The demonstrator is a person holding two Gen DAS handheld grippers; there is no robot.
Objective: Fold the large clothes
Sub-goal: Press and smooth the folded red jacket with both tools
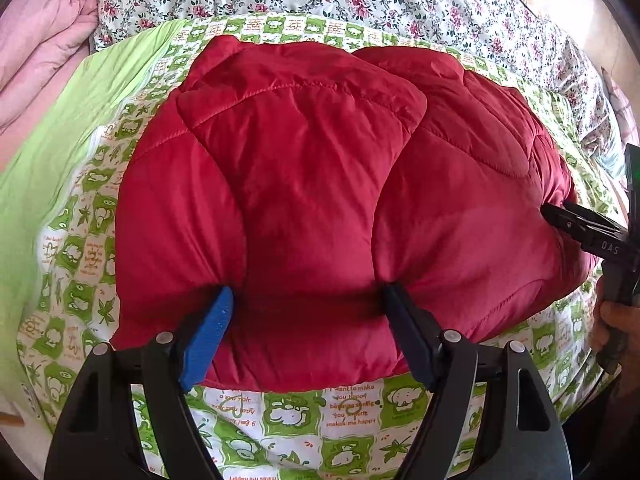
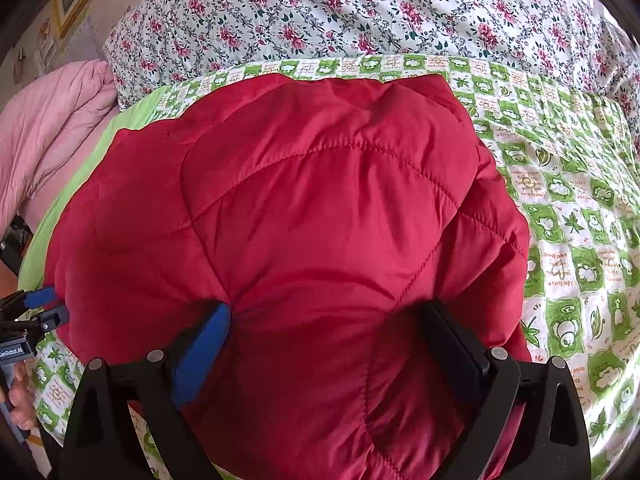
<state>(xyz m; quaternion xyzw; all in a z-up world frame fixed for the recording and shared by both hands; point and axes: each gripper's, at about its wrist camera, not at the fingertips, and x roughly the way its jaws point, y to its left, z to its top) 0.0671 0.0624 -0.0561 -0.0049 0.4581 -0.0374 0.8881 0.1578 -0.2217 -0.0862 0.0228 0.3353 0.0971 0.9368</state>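
1. the red quilted jacket point(image 1: 304, 184) lies folded into a thick bundle on the green-checked sheet point(image 1: 344, 412), in the middle of the bed, its near edge right under us.
2. our left gripper point(image 1: 308, 320) has its blue and black fingers set wide, both tips dug into the near left part of the bundle; a puffy fold bulges between them, so we read it as a loose clamp on padding.
3. our right gripper point(image 2: 332, 332) sits on the near right part with jaws very wide. the cloth puckers at both tips, yet we cannot tell whether it truly grips or only presses.
4. we judge the jacket light, soft and springy, with a slick shell. it will likely puff back open and slide. seams and thick folded edges offer the best hold, not the smooth panels.
5. open sheet shows to the right and along the near edge. the floral quilt point(image 2: 360, 12) bounds the far side, pink bedding point(image 1: 44, 48) crowds the far left.
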